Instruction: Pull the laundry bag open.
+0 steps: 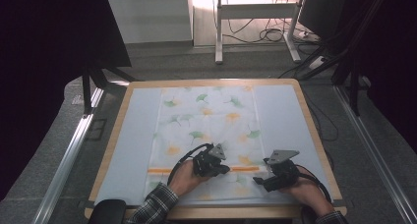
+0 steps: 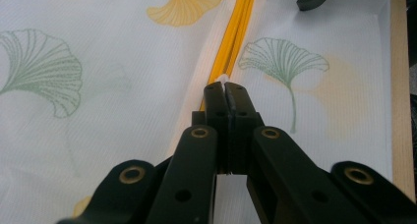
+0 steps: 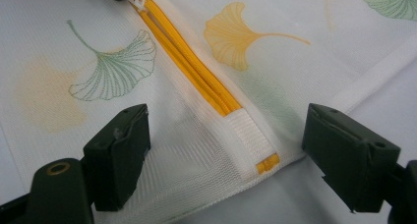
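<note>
Mesh laundry bag (image 1: 206, 130), white with green and orange ginkgo-leaf print, lies flat in the middle of the table (image 1: 295, 111), on a pale blue mat (image 1: 133, 145). An orange zipper (image 1: 162, 170) runs left to right across the bag near its near edge.

Left gripper (image 1: 222, 168) sits over the zipper about mid-bag, held by the person's left hand (image 1: 184, 179), plaid sleeve (image 1: 155, 207) behind it. In the left gripper view the jaws are pressed together on a small white zipper pull (image 2: 224, 79), whose tip pokes out just above the jaw tips, right on the orange zipper (image 2: 236, 32) line. Ginkgo leaves show on both sides of it.

Right gripper (image 1: 259, 181) is just right of the left one, near the bag's near-right corner, in the right hand (image 1: 307, 190). Its jaws stand wide apart with nothing pinched. In the right gripper view they straddle the zipper's end: the white webbing tab (image 3: 248, 133) where the orange zipper (image 3: 196, 71) stops lies between them, with a short orange stub at the bag's hem. The fingers (image 3: 118, 150) hang just above the mesh; whether they touch the fabric, can't tell. The left gripper's tip with the white pull (image 3: 135, 2) shows at the top left of that view, farther up the zipper.

Zipper teeth look closed between pull and tab.
</note>
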A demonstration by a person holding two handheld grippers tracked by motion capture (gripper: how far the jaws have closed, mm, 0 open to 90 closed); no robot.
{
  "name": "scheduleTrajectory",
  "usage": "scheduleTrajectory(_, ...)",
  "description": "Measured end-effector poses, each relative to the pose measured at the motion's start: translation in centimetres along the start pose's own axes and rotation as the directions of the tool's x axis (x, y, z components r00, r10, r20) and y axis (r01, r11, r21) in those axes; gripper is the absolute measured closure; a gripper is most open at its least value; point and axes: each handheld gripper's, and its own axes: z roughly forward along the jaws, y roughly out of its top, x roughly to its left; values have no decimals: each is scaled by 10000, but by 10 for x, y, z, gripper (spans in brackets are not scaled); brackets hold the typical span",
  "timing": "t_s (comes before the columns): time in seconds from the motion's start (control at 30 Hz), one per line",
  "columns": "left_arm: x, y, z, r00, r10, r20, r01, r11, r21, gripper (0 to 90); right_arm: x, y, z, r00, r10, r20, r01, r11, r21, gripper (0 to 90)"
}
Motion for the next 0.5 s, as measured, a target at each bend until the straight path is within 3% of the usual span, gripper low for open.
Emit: scheduleTrajectory(0.5,3,-12,-11,9997,-183,-140,184,9998,37,900,0,0,0,10000,-7,-5,7,10000,-28,181)
